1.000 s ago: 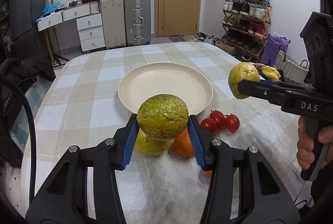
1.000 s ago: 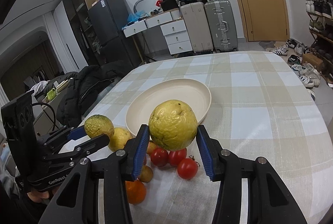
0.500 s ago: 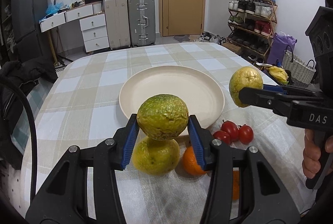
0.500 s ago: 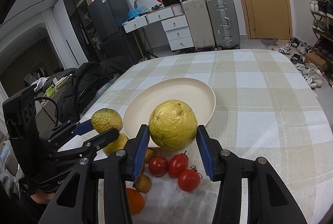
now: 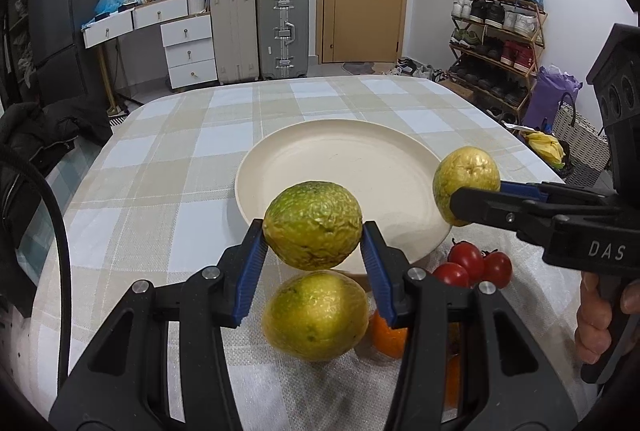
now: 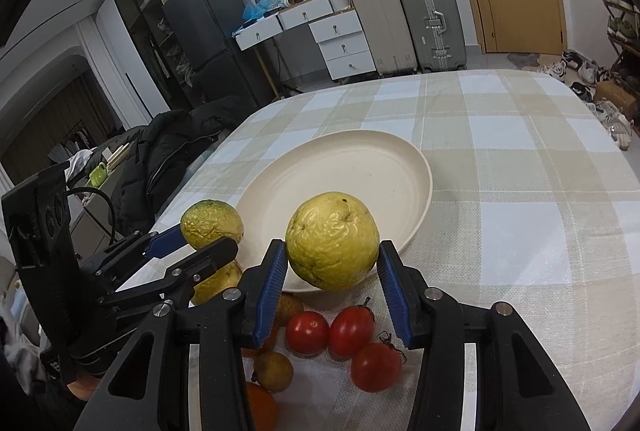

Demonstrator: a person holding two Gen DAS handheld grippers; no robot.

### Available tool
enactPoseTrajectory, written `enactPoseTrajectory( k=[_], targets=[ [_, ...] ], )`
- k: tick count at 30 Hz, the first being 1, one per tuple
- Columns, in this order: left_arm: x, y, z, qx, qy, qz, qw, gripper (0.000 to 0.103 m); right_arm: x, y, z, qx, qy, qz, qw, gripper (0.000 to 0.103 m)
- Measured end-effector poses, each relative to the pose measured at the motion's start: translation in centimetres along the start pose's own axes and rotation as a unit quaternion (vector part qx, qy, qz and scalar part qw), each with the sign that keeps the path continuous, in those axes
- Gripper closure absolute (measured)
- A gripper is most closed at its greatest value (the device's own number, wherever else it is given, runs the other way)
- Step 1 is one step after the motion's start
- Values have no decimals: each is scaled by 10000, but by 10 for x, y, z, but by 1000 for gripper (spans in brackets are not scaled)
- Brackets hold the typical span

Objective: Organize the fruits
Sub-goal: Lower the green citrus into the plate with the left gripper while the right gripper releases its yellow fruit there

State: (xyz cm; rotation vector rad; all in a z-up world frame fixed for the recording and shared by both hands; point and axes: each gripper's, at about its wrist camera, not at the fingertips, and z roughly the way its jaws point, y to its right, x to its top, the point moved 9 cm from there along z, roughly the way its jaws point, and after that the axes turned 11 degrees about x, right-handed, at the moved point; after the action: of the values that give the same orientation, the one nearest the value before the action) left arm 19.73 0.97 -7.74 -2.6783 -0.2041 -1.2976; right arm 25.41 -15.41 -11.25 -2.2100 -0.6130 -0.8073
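Our left claw (image 5: 313, 255) clamps a green wrinkled fruit (image 5: 313, 225) above another fruit (image 5: 315, 314) on the counter (image 5: 160, 167). Our right claw (image 6: 333, 279) grips a yellow fruit (image 6: 333, 239); three tomatoes (image 6: 350, 331) sit under it. Beyond both lies the plate (image 5: 340, 167), seemingly bare.

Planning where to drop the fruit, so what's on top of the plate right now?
Nothing lies on the plate; its visible surface is bare. The held green fruit and yellow fruit hang before its near edge and hide that strip.
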Motion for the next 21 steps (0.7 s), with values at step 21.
enactPoseTrajectory(
  k=[21],
  targets=[
    [6, 5, 25, 99, -159, 97, 9998, 58, 4, 10, 29, -182, -294, -80, 9994, 56]
  ],
)
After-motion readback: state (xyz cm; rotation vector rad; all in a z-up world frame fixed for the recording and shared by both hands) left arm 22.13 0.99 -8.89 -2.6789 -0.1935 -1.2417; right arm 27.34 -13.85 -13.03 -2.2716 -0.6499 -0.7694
